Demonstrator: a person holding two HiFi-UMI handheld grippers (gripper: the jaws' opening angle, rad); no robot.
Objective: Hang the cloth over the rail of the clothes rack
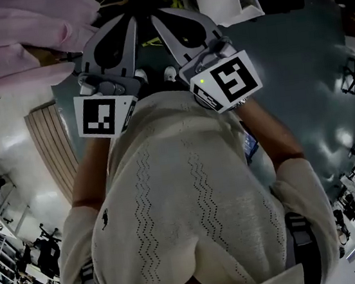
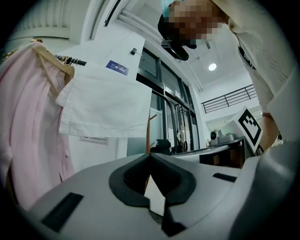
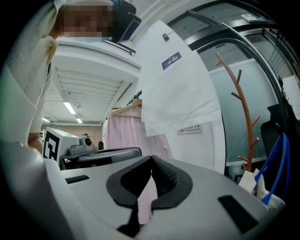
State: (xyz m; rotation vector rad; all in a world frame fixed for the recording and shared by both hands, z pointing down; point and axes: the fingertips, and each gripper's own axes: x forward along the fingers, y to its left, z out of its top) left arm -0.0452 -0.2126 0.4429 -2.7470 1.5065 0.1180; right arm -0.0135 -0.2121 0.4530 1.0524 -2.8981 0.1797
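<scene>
A hanging white cloth [image 2: 105, 98] and a pink garment [image 2: 26, 126] just beside it close off the way straight ahead. A brown coat stand [image 3: 244, 117] and a blue-handled bag [image 3: 254, 183] crowd the right side. Bare floor [image 1: 311, 75] lies open to the person's right.

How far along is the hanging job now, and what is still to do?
Done, it seems: the white cloth hangs draped beside the pink garment. In hand: nothing; left gripper and right gripper have jaws together, empty. Left: apparently nothing.
</scene>
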